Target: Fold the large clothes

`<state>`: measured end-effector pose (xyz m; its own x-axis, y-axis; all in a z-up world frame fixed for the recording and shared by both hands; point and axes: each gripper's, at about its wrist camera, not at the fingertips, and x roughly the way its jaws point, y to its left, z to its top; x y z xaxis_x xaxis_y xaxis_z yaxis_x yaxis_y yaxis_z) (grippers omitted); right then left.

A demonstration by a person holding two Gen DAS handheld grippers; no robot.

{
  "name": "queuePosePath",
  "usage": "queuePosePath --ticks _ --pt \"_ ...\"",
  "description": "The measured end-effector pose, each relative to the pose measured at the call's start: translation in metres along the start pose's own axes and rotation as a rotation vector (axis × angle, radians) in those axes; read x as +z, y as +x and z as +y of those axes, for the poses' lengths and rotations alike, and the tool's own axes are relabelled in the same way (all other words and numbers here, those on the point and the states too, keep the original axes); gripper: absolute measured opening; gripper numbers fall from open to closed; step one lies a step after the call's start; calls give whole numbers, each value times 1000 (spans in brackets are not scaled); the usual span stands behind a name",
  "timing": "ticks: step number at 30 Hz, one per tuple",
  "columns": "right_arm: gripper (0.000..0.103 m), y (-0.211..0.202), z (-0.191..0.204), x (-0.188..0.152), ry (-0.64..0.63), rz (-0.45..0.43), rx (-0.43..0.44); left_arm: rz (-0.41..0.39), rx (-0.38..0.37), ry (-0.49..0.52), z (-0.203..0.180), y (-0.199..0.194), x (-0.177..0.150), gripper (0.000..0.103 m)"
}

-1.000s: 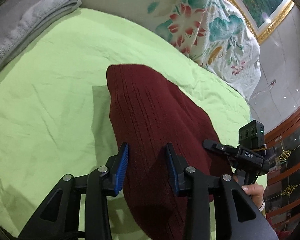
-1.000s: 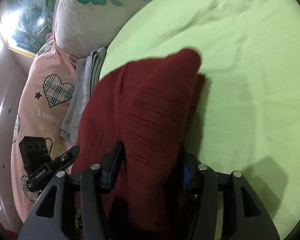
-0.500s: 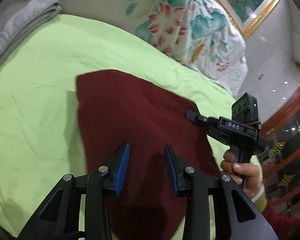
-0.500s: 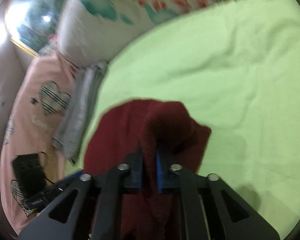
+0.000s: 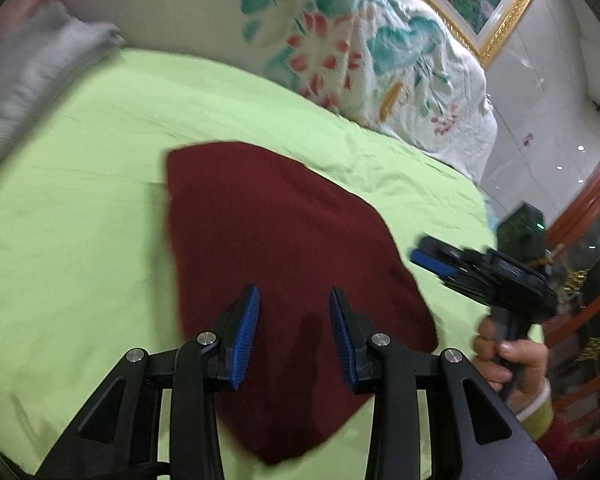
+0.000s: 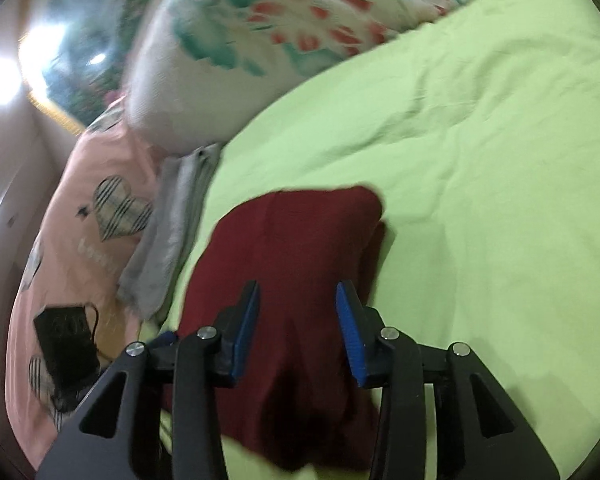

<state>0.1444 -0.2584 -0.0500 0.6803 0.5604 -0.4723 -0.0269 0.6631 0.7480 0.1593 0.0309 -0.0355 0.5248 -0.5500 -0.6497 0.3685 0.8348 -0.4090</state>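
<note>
Left wrist view: the left gripper [image 5: 294, 320] hangs just above the dark red garment [image 5: 268, 240], its blue-padded fingers [image 5: 246, 332] spread apart with nothing between them. The garment lies folded into a compact shape on the green bedsheet [image 5: 80, 220], one corner pointing toward the floral quilt [image 5: 360, 60]. Off to the side the right gripper [image 5: 432, 256] is held in the person's right hand [image 5: 508, 360] beyond the cloth's edge; from here I cannot tell how its fingers stand. Right wrist view: the right gripper [image 6: 298, 320] has its fingers clearly spread and empty, with the garment [image 6: 292, 248] below and ahead of them, a thicker layer showing along its far edge. A folded grey cloth [image 6: 168, 240] lies beside the pink heart-print bedding [image 6: 80, 220], near the garment but apart from it. The frames are blurred, which suggests quick movement. The likely trouble is a finger catching the loose knit and dragging a layer open, or a pinch that takes only the top layer so the next fold comes out skewed. The soft, wrinkled sheet could also bunch under the cloth.
</note>
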Motion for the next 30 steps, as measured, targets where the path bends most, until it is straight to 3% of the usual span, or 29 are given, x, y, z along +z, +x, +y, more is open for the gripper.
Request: queuePosePath --ticks 3,7,14,16,17,18,19,21,24,30 --pt "41 -11 10 -29 -45 26 -4 -39 67 -1 5 -34 -30 46" --pt "44 -15 15 -58 -73 56 -34 -25 114 20 4 -50 -66 52" --pt "47 2 20 -67 -109 93 -75 -27 230 145 -14 -24 -80 53" --pt "47 10 21 -67 -117 112 -85 -31 279 192 -18 -14 -81 48" --pt "31 15 19 -67 -112 130 -83 -26 295 221 -21 -10 -82 33" --pt "16 18 19 -68 -110 142 -82 -18 311 256 -26 -7 -82 27" --pt "7 19 18 -67 -105 148 -77 -19 339 290 -32 -4 -82 25" --pt "7 9 14 -64 -84 110 -44 -32 390 388 -50 -5 -87 20" --pt "7 -12 8 -60 -80 49 -32 -36 385 444 -65 -6 -93 18" --pt "7 11 -17 -72 -53 137 -118 18 352 448 -67 14 -98 20"
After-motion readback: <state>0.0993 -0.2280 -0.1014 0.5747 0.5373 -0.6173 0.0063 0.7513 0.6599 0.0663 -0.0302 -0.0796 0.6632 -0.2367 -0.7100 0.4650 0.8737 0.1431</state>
